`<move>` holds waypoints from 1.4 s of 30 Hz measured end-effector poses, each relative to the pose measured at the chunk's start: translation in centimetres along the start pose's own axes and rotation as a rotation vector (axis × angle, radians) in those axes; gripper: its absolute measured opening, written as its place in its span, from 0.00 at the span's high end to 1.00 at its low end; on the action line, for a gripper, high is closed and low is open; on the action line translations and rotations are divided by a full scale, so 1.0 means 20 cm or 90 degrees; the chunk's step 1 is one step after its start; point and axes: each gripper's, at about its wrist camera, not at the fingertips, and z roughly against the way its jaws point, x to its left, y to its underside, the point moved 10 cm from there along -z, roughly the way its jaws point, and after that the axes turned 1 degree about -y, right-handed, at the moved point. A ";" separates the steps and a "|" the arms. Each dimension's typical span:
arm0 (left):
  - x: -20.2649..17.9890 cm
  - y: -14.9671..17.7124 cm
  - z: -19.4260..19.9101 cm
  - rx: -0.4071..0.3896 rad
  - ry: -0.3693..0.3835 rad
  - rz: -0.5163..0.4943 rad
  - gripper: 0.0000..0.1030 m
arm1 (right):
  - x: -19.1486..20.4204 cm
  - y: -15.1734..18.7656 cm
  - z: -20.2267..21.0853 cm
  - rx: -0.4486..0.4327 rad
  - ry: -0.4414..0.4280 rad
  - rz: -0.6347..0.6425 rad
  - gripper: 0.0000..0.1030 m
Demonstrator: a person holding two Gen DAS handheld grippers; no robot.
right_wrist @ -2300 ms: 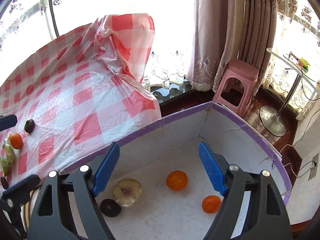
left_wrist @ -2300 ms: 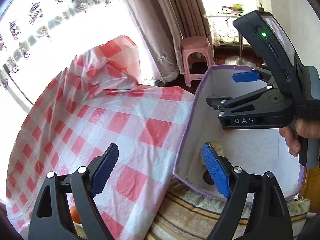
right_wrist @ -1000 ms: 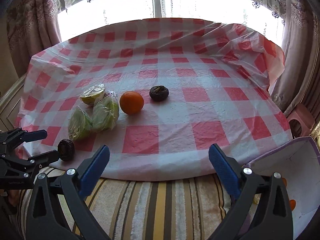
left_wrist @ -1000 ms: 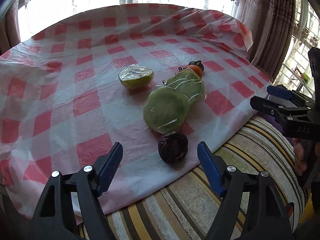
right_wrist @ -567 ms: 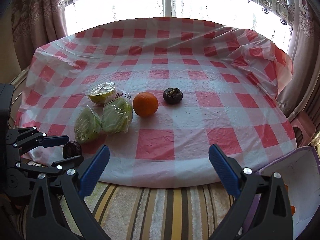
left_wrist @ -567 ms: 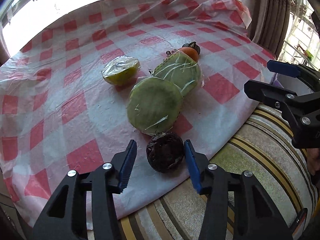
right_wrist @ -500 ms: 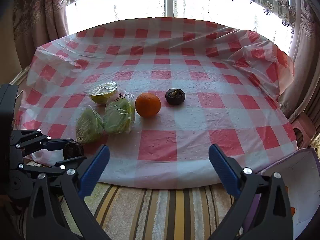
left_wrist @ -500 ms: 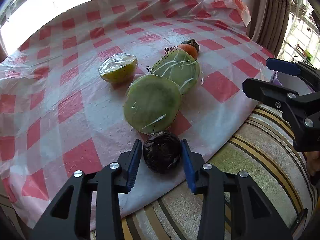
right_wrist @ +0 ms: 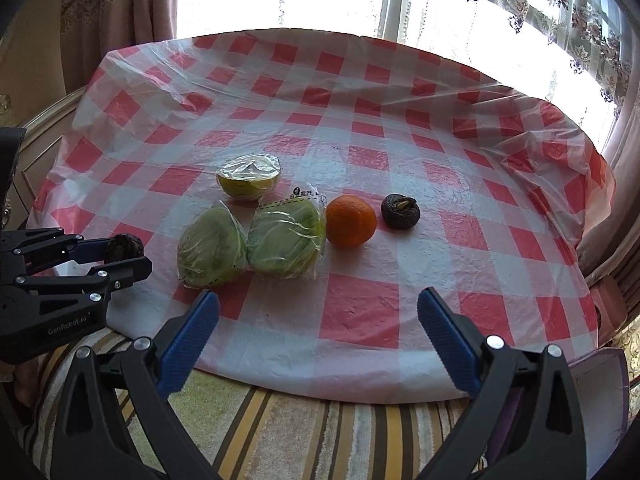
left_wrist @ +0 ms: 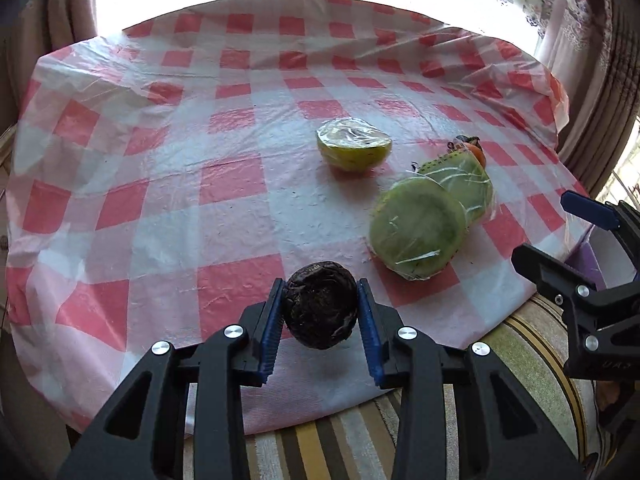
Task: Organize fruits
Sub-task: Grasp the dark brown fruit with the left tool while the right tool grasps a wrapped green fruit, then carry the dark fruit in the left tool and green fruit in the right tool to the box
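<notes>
Lifted now, dark fruit (left_wrist: 320, 304) (wrinkled) sits clamped in left claw (left_wrist: 320, 316).

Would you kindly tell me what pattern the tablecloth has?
The tablecloth is red-and-white checked, clearest in the right wrist view.

Checked tablecloth (right_wrist: 360, 312) over striped cushion (right_wrist: 304, 432); curtains (right_wrist: 120, 4) behind.

The right tongs (right_wrist: 318, 314) are gaping wide over the red-checked plastic-covered counter (right_wrist: 360, 312); far left, the left tongs (right_wrist: 120, 258) are clamping a dark wrinkled round fruit (right_wrist: 124, 246).
</notes>
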 end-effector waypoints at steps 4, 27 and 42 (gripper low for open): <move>0.07 -0.01 0.01 -0.009 -0.007 0.041 0.67 | 0.10 -0.03 -0.04 -0.001 0.012 0.072 0.03; 0.21 0.00 0.03 -0.025 -0.021 0.114 0.67 | 0.47 -0.12 -0.29 0.001 0.047 0.326 0.37; 0.19 -0.01 0.07 -0.041 -0.034 0.094 0.67 | 0.33 -0.10 -0.13 -0.018 -0.042 0.187 0.41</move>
